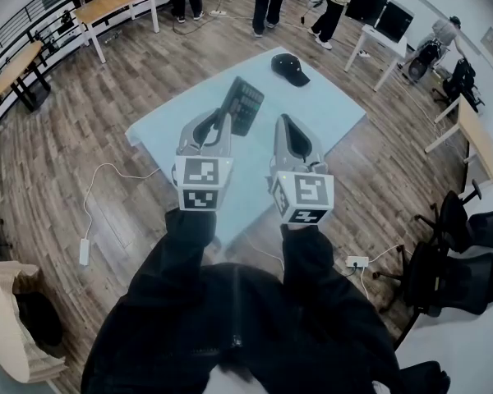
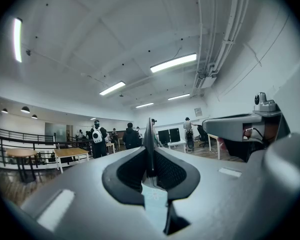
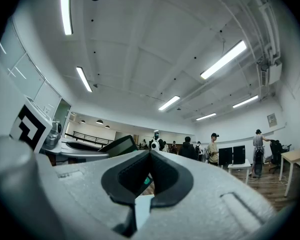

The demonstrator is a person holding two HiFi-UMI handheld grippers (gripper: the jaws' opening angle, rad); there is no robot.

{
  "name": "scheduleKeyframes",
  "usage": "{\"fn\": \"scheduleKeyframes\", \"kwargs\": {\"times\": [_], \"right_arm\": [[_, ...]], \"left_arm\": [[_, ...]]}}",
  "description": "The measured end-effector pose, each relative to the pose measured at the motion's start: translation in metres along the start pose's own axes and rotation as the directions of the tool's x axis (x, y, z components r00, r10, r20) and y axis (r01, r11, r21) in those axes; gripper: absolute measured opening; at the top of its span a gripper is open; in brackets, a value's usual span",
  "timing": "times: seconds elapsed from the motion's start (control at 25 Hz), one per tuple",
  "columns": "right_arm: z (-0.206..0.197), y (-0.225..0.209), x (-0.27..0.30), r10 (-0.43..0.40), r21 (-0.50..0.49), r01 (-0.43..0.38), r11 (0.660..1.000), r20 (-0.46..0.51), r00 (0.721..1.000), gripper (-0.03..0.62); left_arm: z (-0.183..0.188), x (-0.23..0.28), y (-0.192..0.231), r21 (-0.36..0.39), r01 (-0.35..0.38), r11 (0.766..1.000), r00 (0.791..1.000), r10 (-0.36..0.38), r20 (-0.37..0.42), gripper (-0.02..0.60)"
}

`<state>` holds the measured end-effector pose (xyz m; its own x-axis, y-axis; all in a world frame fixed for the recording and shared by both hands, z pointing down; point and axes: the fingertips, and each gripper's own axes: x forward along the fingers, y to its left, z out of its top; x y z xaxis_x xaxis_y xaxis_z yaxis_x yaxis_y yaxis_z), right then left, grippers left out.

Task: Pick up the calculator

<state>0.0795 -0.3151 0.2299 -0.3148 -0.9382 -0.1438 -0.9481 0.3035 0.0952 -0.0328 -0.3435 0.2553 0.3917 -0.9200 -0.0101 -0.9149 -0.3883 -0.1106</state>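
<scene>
The dark calculator (image 1: 245, 103) is held up over the light blue table (image 1: 329, 117), gripped by its near edge in my left gripper (image 1: 227, 121). In the left gripper view the jaws (image 2: 150, 154) are shut on the calculator (image 2: 149, 131), which shows edge-on as a thin dark blade. My right gripper (image 1: 283, 123) hangs beside it, shut with nothing between its jaws; its tips meet in its own view (image 3: 150, 154). There the calculator (image 3: 110, 146) shows tilted at the left, next to my left gripper (image 3: 72, 146).
A black cap (image 1: 289, 68) lies at the table's far end. Wooden tables (image 1: 115, 2) stand at the far left, and people (image 1: 267, 2) stand beyond the table. Office chairs (image 1: 468, 220) are at the right. A cable and power strip (image 1: 85, 251) lie on the floor at the left.
</scene>
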Motion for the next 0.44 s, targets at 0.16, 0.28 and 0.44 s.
{"fn": "scheduleKeyframes", "kwargs": {"times": [0.16,0.28,0.44], "right_arm": [[-0.0006,-0.0007,0.0016,0.002,-0.001,-0.002,1.0,-0.004,1.0,-0.002],[-0.0016,-0.0018,0.0025,0.002,-0.003,-0.002,1.0,-0.005,1.0,-0.002],[-0.0026,-0.0024,0.0031,0.002,-0.005,-0.002,1.0,-0.005,1.0,-0.002]], "left_arm": [[-0.0006,0.0016,0.0009,-0.001,-0.003,1.0,1.0,0.003,-0.003,0.046],[-0.0022,0.0038,-0.0003,-0.002,-0.002,1.0,1.0,0.002,-0.007,0.046],[-0.0042,0.0056,-0.0031,0.0,0.003,1.0,1.0,-0.003,-0.011,0.046]]}}
